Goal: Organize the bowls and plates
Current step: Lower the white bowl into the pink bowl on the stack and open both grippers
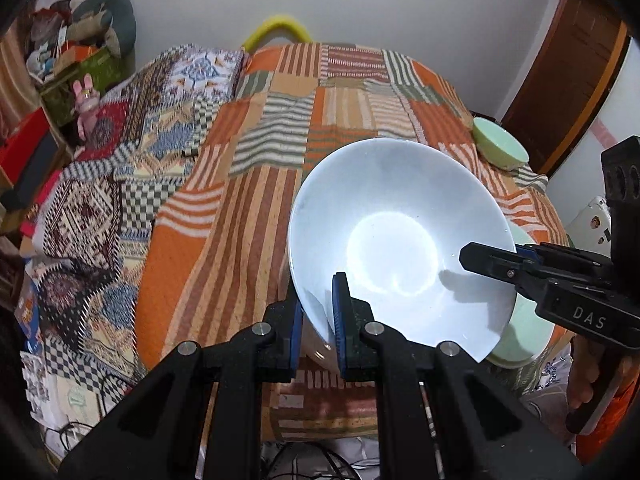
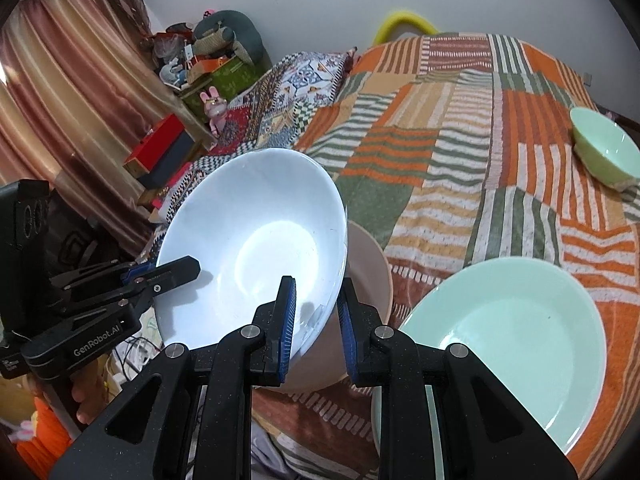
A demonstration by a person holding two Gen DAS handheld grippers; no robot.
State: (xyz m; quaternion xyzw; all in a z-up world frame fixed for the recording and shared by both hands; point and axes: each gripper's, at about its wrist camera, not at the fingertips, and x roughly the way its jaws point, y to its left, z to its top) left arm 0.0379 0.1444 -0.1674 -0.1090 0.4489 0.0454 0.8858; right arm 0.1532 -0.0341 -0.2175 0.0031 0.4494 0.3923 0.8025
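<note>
The white bowl hangs tilted above the patchwork bedspread, gripped at 2 places on its rim; the left gripper is clamped on the rim at about 7 o'clock of the bowl in its own view, 1 finger inside the bowl and 1 outside; the right gripper is clamped on the opposite rim, at about 5 o'clock of the bowl in the right wrist view, likewise straddling the wall.

What the coming move seems to turn on is a beige bowl, which sits directly under the white one, showing at its 4 o'clock edge in the right view; the white bowl's open mouth faces up and toward the cameras, so I judge it is meant to nest down into the beige bowl, and the tilt would need levelling first.

A pale green plate lies at 3 o'clock of the right gripper, just beside the beige bowl; a small green bowl stands well apart at 1 o'clock; both hands pitch steeply downward, neither nearer, sharing the load.
</note>
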